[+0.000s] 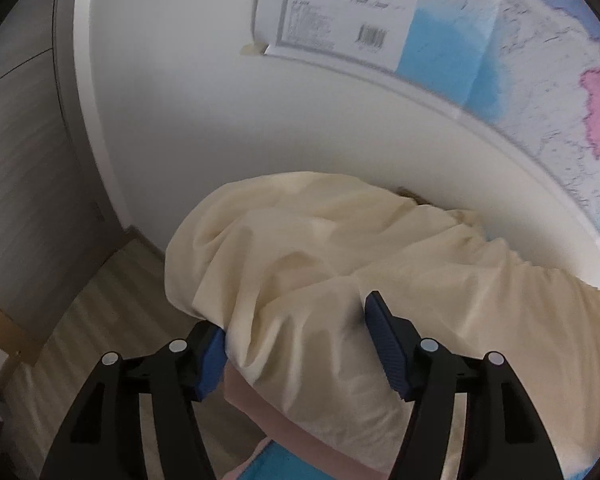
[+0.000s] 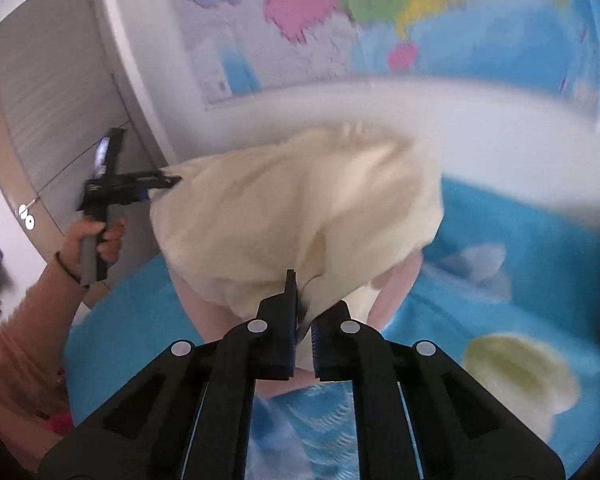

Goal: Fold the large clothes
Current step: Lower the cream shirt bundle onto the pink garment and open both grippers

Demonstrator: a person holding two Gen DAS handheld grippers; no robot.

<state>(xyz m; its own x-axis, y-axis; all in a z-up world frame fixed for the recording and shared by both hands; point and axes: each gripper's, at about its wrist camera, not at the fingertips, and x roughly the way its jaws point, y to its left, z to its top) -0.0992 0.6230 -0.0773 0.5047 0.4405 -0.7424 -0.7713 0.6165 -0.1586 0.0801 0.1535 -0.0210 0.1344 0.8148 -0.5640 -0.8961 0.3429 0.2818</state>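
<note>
A large cream garment (image 1: 300,248) hangs bunched above the bed, with a pale pink layer (image 2: 196,300) showing under it. My left gripper (image 1: 296,316) stands wide, and a thick fold of the garment lies between its blue pads (image 1: 384,348). The right pad shows a shadowed gap to the cloth. In the right wrist view the left gripper (image 2: 168,179) meets the garment's (image 2: 300,208) left corner, held by a hand (image 2: 84,244). My right gripper (image 2: 304,316) is shut on the garment's near edge, the fabric pinched between its pads.
A bed with a blue patterned sheet (image 2: 520,240) lies beneath the garment. A white wall with a taped map (image 1: 540,80) stands close behind. Wood floor (image 1: 100,300) and a grey cabinet (image 1: 20,160) are to the left. A peach sleeve (image 2: 16,360) is at lower left.
</note>
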